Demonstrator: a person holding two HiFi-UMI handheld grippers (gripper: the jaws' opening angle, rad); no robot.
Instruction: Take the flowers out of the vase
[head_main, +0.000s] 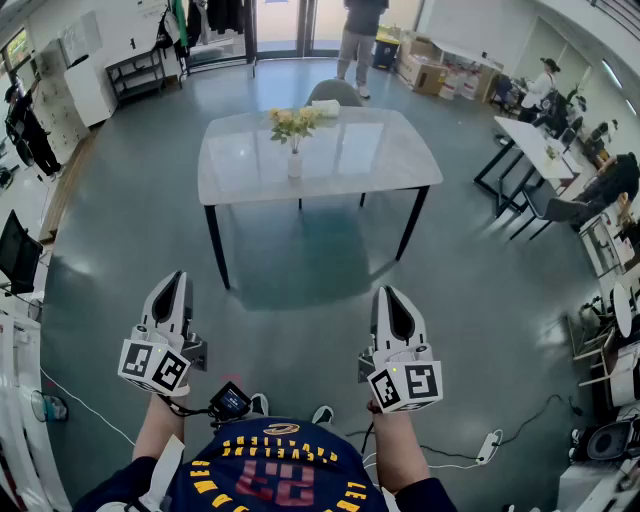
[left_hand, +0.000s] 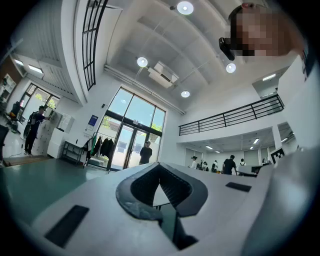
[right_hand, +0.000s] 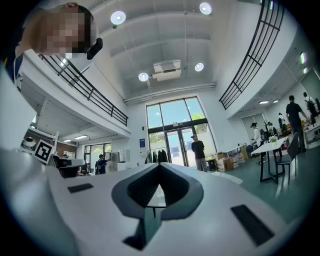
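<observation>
Nothing done: flowers sit in the vase, well ahead of left tool and right tool, both pressed together, empty.

Head downward — others level (table, perhaps)

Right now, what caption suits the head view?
Shut left tool and right tool before a table with a vase of flowers.

The right claw has its jaws closed tip to tip with nothing between them. A sliver of pale table shows through the opening below the tips. Beyond, tall glass doors stand at twelve o'clock. A person stands beside them at one o'clock, cardboard boxes sit toward two, and a second table is at three.
</observation>
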